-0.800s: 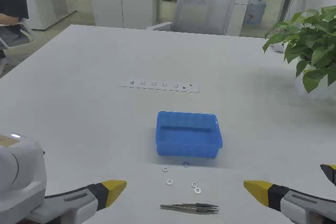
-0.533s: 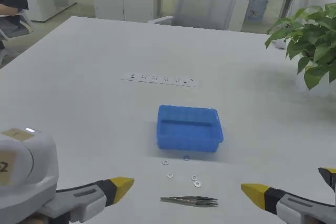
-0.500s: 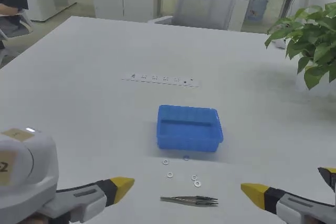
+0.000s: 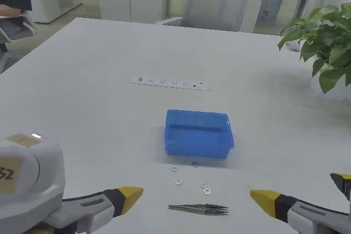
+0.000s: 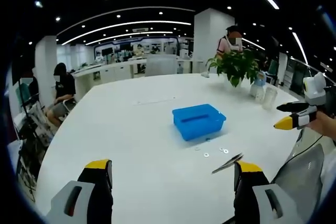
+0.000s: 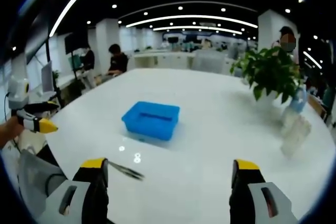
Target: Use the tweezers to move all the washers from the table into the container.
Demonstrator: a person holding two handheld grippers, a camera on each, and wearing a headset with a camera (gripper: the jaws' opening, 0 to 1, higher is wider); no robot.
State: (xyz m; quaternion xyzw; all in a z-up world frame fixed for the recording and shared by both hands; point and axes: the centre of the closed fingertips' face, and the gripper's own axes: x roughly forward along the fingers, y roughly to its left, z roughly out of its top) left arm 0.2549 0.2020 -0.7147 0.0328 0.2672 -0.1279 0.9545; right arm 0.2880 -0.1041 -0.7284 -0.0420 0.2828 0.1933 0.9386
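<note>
2 grippers flank the work: left gripper (image 5: 171, 166) and right gripper (image 6: 169, 163), both jaws spread wide, empty; tweezers (image 4: 198, 208) lie on the white surface (image 4: 98, 97) between them; washers (image 4: 178, 182) lie loose between tweezers and blue container (image 4: 197, 149).

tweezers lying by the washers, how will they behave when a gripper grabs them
The tweezers lie flat on the smooth table, so a nudge would probably make them skid or pivot, not roll. They look thin and light, likely springy if squeezed across the arms. Their low profile may make them awkward to get jaws around.
</note>
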